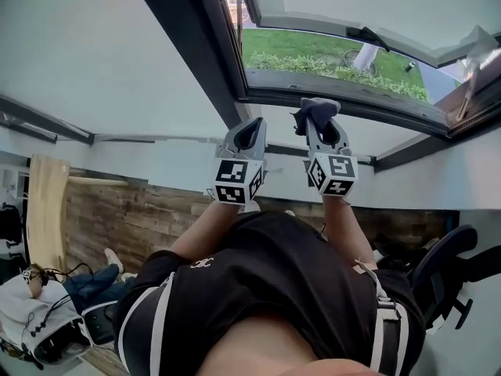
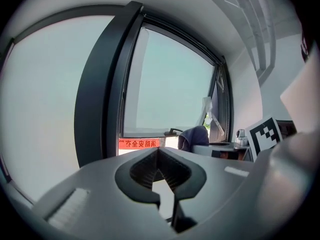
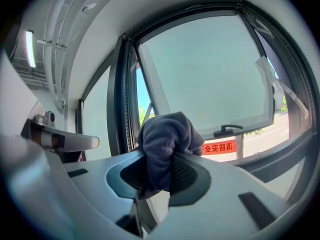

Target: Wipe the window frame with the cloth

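The dark window frame (image 1: 196, 45) runs up the head view, and its sill bar (image 1: 352, 102) crosses just beyond both grippers. My right gripper (image 1: 317, 122) is shut on a bunched blue-grey cloth (image 1: 316, 106), which almost touches the sill bar. In the right gripper view the cloth (image 3: 164, 140) bulges out between the jaws, in front of the frame post (image 3: 121, 99). My left gripper (image 1: 250, 130) hangs beside it, shut and empty, a little short of the frame. In the left gripper view the frame post (image 2: 100, 94) stands ahead and the cloth (image 2: 194, 135) shows to the right.
The window sash stands open, with its handle (image 1: 368, 36) and grass (image 1: 313, 59) beyond. A red sign (image 2: 137, 143) shows through the glass. An office chair (image 1: 448, 271) is at the right, and a person's legs (image 1: 90, 283) lie on the wooden floor (image 1: 133, 218) at the left.
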Demonstrator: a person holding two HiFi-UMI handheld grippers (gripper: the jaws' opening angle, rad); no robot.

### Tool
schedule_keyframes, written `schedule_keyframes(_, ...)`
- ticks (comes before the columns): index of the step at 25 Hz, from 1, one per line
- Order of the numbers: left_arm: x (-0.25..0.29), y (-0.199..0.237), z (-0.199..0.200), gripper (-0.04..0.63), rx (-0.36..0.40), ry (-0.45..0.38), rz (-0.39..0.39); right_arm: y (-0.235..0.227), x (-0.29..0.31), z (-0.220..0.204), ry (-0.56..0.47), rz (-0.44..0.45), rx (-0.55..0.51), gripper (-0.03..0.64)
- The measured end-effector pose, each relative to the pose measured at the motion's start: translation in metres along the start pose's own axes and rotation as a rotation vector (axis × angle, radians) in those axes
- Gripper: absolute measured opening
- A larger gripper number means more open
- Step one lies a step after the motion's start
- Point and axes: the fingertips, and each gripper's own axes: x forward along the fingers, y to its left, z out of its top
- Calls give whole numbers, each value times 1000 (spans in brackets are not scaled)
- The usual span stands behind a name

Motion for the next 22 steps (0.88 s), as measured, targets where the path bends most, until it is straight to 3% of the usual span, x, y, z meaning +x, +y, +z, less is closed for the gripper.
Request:
schedule_keyframes(11,-10,56,1,9,-42,-19,117,44,93,-20,102,145,-48,97)
schedule_keyframes(22,-46,104,-7,9,-67,-14,236,82,151,-54,196,200,-58,98)
